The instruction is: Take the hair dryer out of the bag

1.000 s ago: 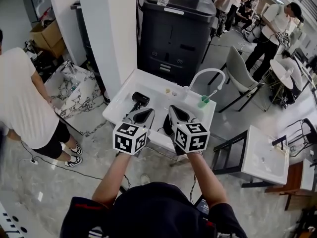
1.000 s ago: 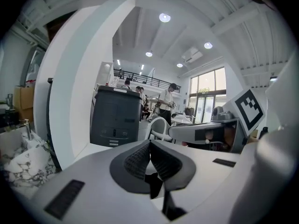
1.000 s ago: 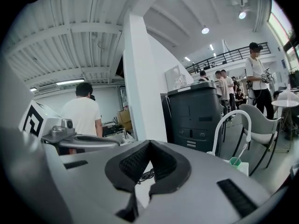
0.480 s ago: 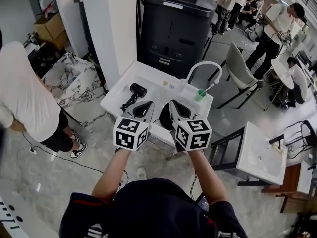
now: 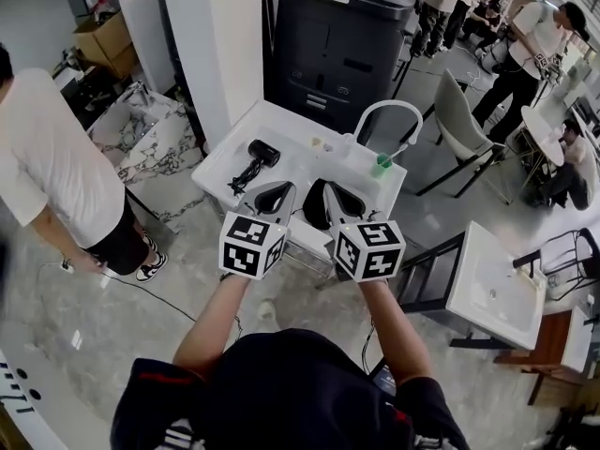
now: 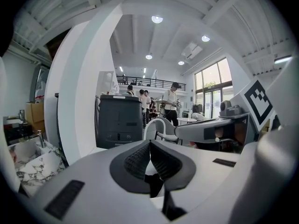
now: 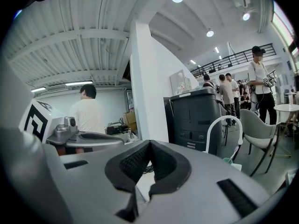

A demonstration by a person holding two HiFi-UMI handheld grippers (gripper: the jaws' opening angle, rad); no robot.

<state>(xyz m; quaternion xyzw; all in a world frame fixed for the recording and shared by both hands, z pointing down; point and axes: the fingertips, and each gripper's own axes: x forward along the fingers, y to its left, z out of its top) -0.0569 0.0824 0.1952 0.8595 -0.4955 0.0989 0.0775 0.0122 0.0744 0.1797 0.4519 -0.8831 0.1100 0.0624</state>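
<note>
The black hair dryer lies on the white table, its cord trailing toward the front edge. A dark bag rests on the table's near side, partly hidden between my two grippers. My left gripper hovers above the near edge, right of the dryer and apart from it, jaws shut and empty. Beside it, my right gripper is also shut with nothing in it. In the left gripper view the left gripper has its pads pressed together. The right gripper shows the same in the right gripper view.
A white looped tube and a green cup stand at the table's far right. A dark cabinet and a white pillar are behind. A person in a white shirt stands left. A chair and a white basin are right.
Both grippers have drawn back a little from the hair dryer, still shut. The person in white at the left has stepped further into view.
</note>
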